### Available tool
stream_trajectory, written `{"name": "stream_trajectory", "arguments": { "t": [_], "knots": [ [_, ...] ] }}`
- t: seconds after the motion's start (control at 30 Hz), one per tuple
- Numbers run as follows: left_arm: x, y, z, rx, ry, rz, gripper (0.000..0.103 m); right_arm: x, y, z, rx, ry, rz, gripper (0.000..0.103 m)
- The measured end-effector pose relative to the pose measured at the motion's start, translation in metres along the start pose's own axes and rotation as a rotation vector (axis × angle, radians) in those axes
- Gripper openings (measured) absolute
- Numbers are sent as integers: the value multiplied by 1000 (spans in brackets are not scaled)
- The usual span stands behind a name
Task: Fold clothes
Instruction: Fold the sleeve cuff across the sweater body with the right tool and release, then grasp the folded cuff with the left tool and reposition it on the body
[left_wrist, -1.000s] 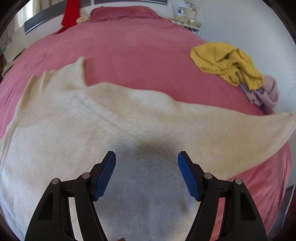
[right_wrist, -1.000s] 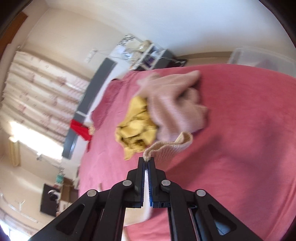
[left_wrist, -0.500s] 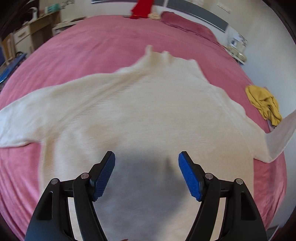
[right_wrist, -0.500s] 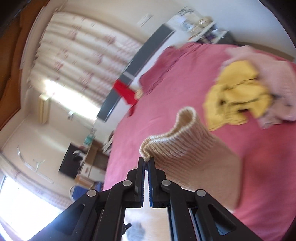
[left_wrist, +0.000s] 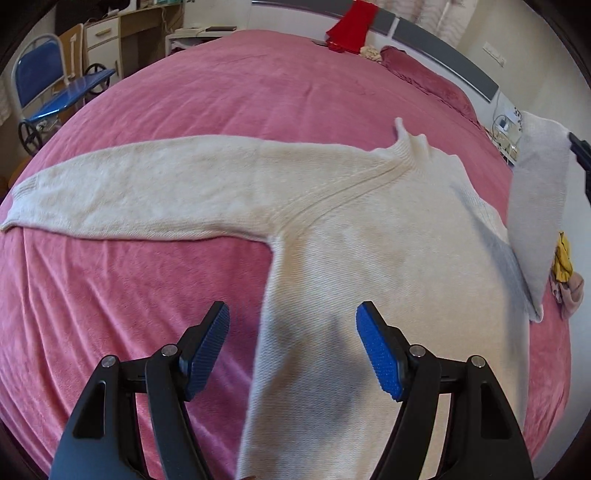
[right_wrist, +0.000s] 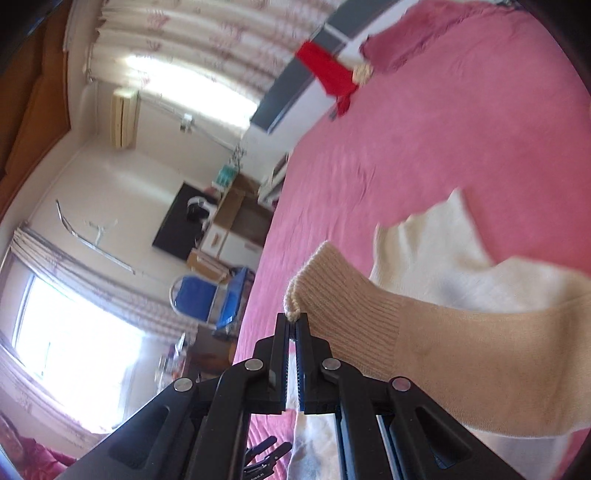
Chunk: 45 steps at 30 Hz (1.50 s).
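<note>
Across the pink bed (left_wrist: 258, 96), a cream sweater (left_wrist: 369, 240) lies flat beneath the released left gripper (left_wrist: 291, 350). At lower centre of the right view, the right gripper (right_wrist: 294, 325) pinches its sleeve cuff (right_wrist: 332, 288), apparently to be folded across the body; blur hides the sweater's far edge.

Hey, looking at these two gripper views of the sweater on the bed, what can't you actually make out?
- Sweater hem: left wrist view, cut off by the bottom edge and hidden behind the open left gripper.
- Yellow garment and pink garment: left wrist view, mostly hidden behind the lifted sleeve.
- Collar: right wrist view, motion-blurred.
- Right gripper, shut on the cuff: only its tip edges into the left view.
</note>
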<state>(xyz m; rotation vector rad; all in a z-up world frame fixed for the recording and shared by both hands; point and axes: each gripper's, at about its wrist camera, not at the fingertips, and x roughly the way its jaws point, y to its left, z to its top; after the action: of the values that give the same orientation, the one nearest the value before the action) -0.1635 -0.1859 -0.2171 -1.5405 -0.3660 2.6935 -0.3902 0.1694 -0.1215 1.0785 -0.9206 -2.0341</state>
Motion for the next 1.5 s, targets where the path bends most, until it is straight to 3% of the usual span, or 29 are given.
{"name": "stream_trajectory", "arguments": {
  "t": [0.17,0.33,0.4,0.53,0.7,0.83,0.97,1.2,1.27,1.4,1.5],
  "knots": [
    [1,15,0,-22,1,-9,74,86,0,-44,-18,166,-18,2],
    [0,18,8,-27,-8,-18,74,162,-19,-104,-61,429,-95,15],
    [-1,17,15,-32,-15,-27,74,156,-32,-110,-18,391,-87,17],
    [2,6,37,-30,-15,-67,74,95,-62,-99,84,257,-50,18],
    [29,-25,71,-16,25,-178,76,2,-109,-92,127,183,-167,20],
    [65,-49,95,-12,128,-280,76,-63,-137,-107,159,167,-245,20],
    [89,-57,105,-23,192,-267,76,-111,-157,-125,188,150,-280,20],
    [102,-60,114,-59,241,-256,76,-123,-176,-126,251,109,-271,20],
    [101,-69,117,-41,244,-284,76,-114,-175,-126,256,111,-263,20],
    [107,-88,122,27,258,-264,73,-105,-173,-133,249,114,-256,20],
    [117,-93,121,20,287,-261,48,-104,-173,-134,244,103,-262,20]
  ]
}}
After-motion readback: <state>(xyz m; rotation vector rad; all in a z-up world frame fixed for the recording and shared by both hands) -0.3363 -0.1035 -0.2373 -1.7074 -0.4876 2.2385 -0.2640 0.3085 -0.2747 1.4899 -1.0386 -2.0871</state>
